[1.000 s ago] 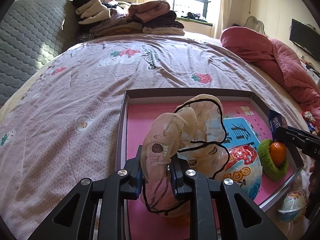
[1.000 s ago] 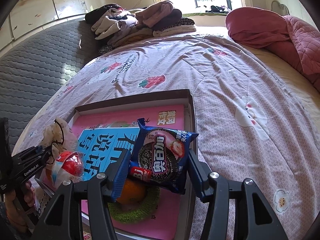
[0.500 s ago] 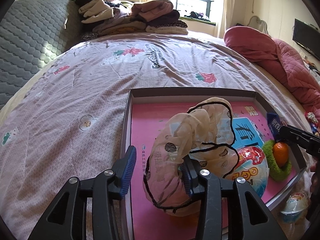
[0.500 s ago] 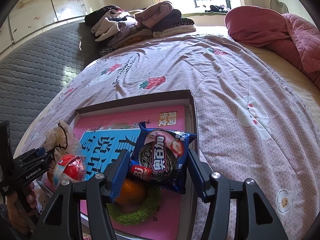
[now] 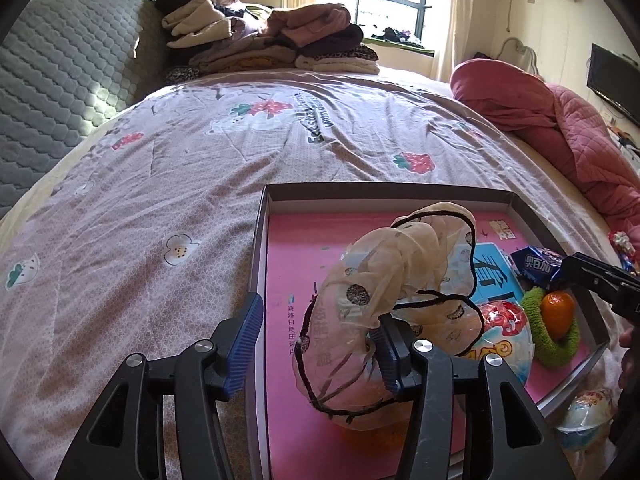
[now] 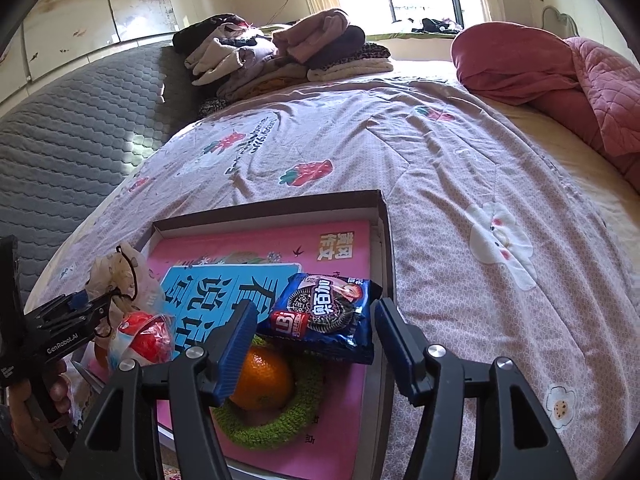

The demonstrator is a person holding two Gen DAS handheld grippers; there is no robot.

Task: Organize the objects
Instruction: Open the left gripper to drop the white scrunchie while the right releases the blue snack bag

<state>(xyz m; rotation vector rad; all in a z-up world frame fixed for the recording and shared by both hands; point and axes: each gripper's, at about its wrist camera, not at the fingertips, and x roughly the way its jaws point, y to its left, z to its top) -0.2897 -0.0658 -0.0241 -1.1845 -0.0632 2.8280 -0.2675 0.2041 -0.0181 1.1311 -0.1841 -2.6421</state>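
While the left tongs (image 5: 316, 344) were opening, the sheer beige scrunchie (image 5: 400, 292) stayed draped over their right finger alone, unclamped, above the pink book in the cardboard tray (image 5: 259, 280). The right tongs (image 6: 312, 344) stood released astride the Oreo packet (image 6: 324, 312), its long axis crossing the gap, resting on the orange (image 6: 262, 380).

Orange object (image 5: 352, 434) under scrunchie (image 5: 396, 304)

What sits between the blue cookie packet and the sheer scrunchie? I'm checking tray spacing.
In the right wrist view, the blue-and-pink book lies between the cookie packet and the scrunchie.
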